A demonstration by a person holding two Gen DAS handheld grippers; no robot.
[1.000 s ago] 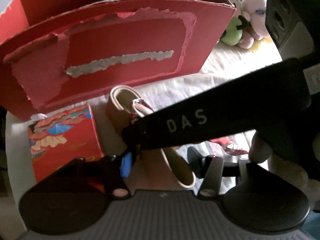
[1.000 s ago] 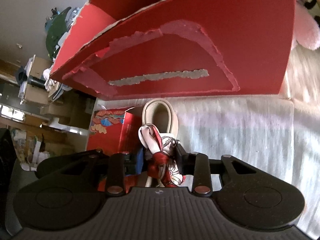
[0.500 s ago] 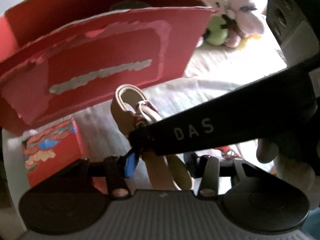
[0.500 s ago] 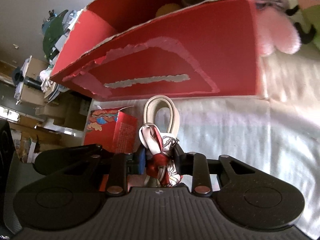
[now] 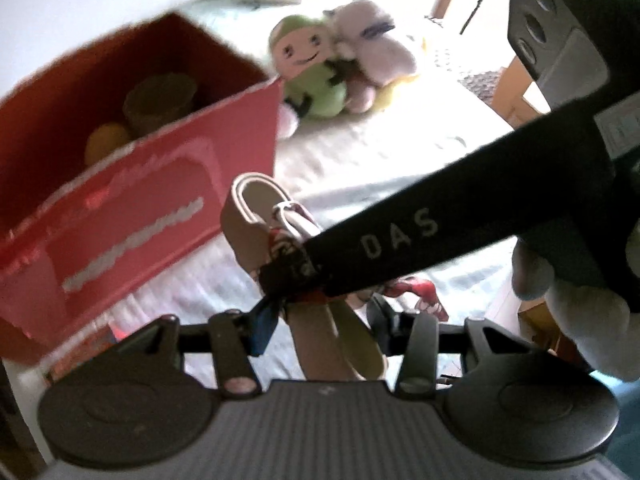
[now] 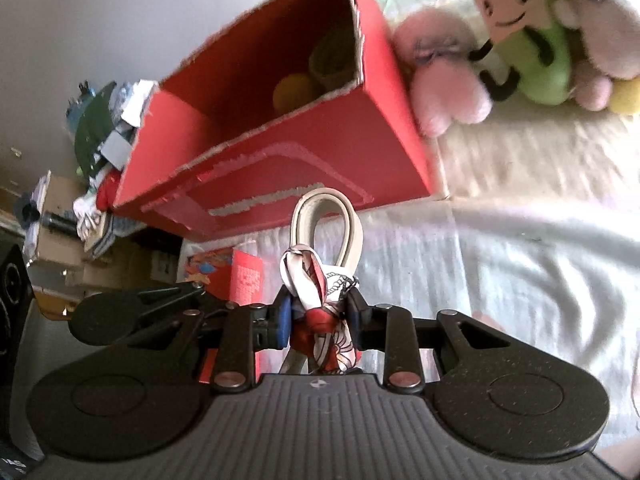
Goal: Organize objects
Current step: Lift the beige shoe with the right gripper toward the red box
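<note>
Both views have risen, so the red box interior now shows upper left. Right tool pinches the scarf-tied belt at centre; left tool stands wide. Clear the torn rim before releasing.

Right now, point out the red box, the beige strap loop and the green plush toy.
red box (image 6: 320, 168): right wrist view, on its front wall.
beige strap loop (image 6: 326, 200): right wrist view, on the top of the bend.
green plush toy (image 6: 536, 56): right wrist view, on its green body.
</note>
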